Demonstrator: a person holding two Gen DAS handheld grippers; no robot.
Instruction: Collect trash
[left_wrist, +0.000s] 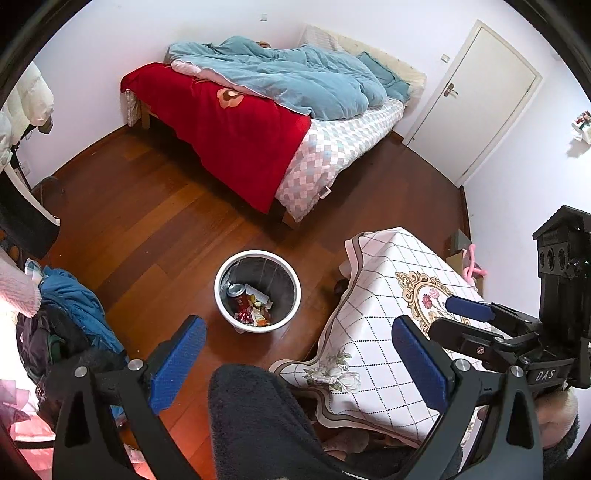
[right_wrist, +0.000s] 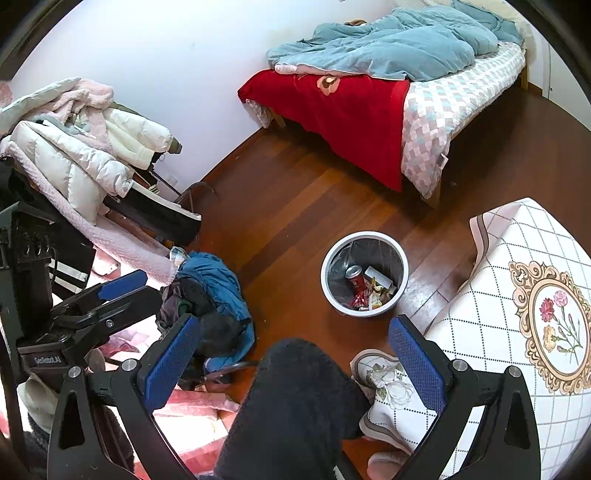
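Trash already fills the white bin (left_wrist: 257, 291), sitting at six o'clock from the bed (left_wrist: 266, 110) in the left wrist view; the left gripper (left_wrist: 299, 365) gapes wide and empty. Right wrist view: the right gripper (right_wrist: 295, 363), equally wide, holds nothing, bin at twelve o'clock. Scanning the floor (right_wrist: 288, 206) for leftovers seems wise.

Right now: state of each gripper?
Left gripper: open, holding nothing.
Right gripper: open, holding nothing.
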